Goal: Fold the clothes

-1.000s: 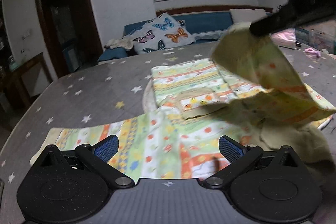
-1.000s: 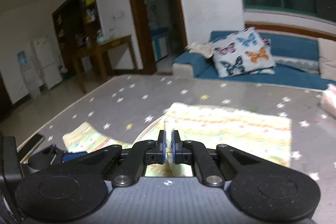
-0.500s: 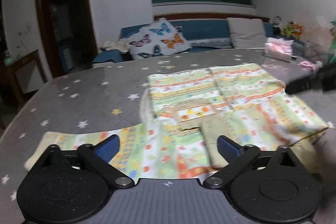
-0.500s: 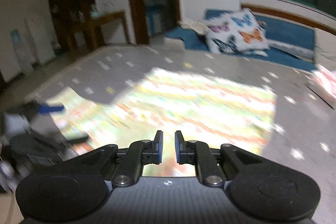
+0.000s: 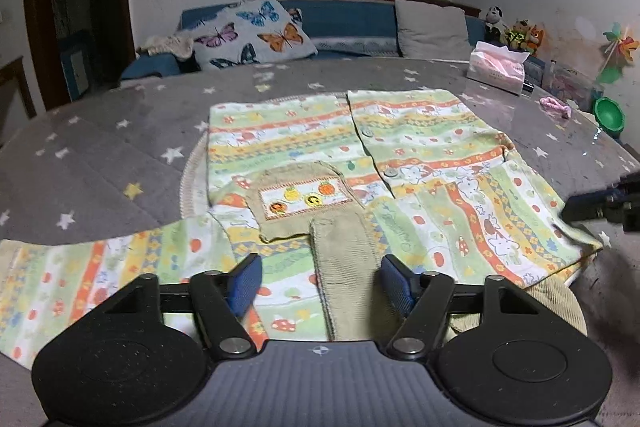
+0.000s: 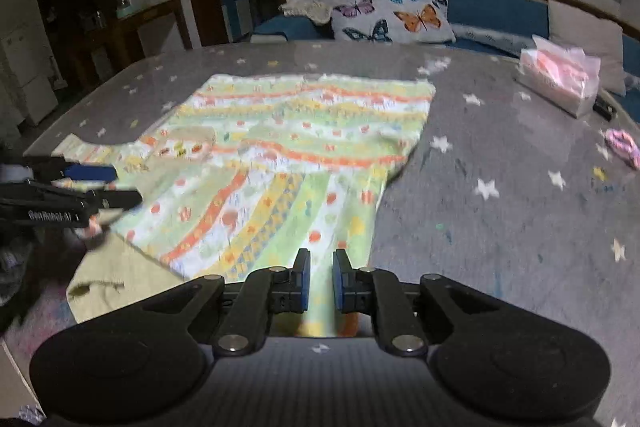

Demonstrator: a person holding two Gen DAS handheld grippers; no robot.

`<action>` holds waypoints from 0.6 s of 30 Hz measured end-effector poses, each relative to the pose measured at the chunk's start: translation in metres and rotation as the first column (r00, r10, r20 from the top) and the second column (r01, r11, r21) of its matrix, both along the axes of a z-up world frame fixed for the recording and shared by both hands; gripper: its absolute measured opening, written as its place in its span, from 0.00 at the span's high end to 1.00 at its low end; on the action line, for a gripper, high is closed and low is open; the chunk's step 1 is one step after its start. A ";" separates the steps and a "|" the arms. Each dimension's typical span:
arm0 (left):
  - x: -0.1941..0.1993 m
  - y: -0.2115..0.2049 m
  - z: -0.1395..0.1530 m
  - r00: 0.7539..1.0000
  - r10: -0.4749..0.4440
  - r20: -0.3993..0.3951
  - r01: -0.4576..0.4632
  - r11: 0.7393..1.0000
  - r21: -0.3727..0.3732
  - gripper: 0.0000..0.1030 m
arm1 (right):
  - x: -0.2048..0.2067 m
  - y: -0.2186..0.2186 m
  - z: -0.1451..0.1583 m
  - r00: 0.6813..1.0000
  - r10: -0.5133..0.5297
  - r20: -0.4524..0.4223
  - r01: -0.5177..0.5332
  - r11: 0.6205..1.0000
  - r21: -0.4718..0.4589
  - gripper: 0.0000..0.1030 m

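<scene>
A child's green, orange and yellow patterned shirt [image 5: 400, 147] lies flat on the grey star-print table cover [image 5: 120, 131], with a khaki corduroy collar and pocket patch [image 5: 304, 199]. One sleeve is folded across its right half; the other sleeve [image 5: 80, 267] stretches out left. My left gripper [image 5: 320, 285] is open and empty, low over the near collar. My right gripper [image 6: 319, 281] is slightly open and empty, just above the folded sleeve's edge [image 6: 320, 219]. The shirt [image 6: 304, 131] shows in the right wrist view too. Each gripper appears in the other's view, the right [image 5: 600, 203] and the left [image 6: 80, 187].
A pink tissue pack [image 5: 498, 67] and a pink hair tie [image 5: 554, 105] lie at the table's far right, near a green bowl [image 5: 608, 113]. A blue sofa with a butterfly cushion [image 5: 256, 35] stands behind the table.
My right gripper carried the sleeve over the shirt, let it go and drew back to the right. The sleeve now lies flat. The left gripper stayed open and moved slightly forward.
</scene>
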State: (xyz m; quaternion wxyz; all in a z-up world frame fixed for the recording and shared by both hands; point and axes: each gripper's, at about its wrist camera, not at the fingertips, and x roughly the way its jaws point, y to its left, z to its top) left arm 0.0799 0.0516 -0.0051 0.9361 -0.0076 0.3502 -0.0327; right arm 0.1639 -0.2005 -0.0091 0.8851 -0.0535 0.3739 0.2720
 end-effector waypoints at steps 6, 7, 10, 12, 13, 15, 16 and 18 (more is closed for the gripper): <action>0.002 -0.007 0.002 1.000 -0.027 0.012 0.027 1.000 -0.012 0.91 | 0.023 0.011 0.000 1.000 -0.013 0.022 0.012 0.999 0.036 0.84; 0.002 -0.008 0.004 0.999 -0.025 0.022 0.025 1.000 -0.007 0.92 | 0.026 0.013 -0.003 1.000 -0.015 0.017 0.015 0.999 0.036 0.84; -0.001 -0.009 0.008 0.998 -0.022 0.057 0.021 1.000 0.022 0.92 | 0.032 0.016 -0.010 1.000 -0.016 -0.006 0.016 0.999 0.035 0.83; -0.001 -0.008 0.005 0.999 -0.019 0.048 0.017 0.999 0.037 0.92 | 0.033 0.018 -0.017 1.000 -0.019 -0.024 0.019 1.000 0.023 0.83; 0.000 -0.006 0.003 0.999 -0.017 0.038 0.015 0.999 0.035 0.91 | 0.033 0.018 -0.018 1.000 -0.018 -0.023 0.019 1.000 0.018 0.82; -0.001 -0.004 0.001 0.999 -0.012 0.032 0.011 0.999 0.036 0.88 | 0.030 0.020 -0.017 1.000 -0.014 -0.010 0.014 1.000 0.007 0.80; -0.002 -0.003 0.000 0.999 -0.009 0.032 0.008 0.999 0.037 0.87 | 0.028 0.022 -0.015 1.000 -0.010 0.000 0.010 1.000 0.001 0.75; -0.004 -0.001 0.001 0.999 -0.001 0.037 0.000 0.999 0.037 0.87 | 0.023 0.028 -0.010 1.000 0.011 0.019 -0.011 1.000 -0.009 0.70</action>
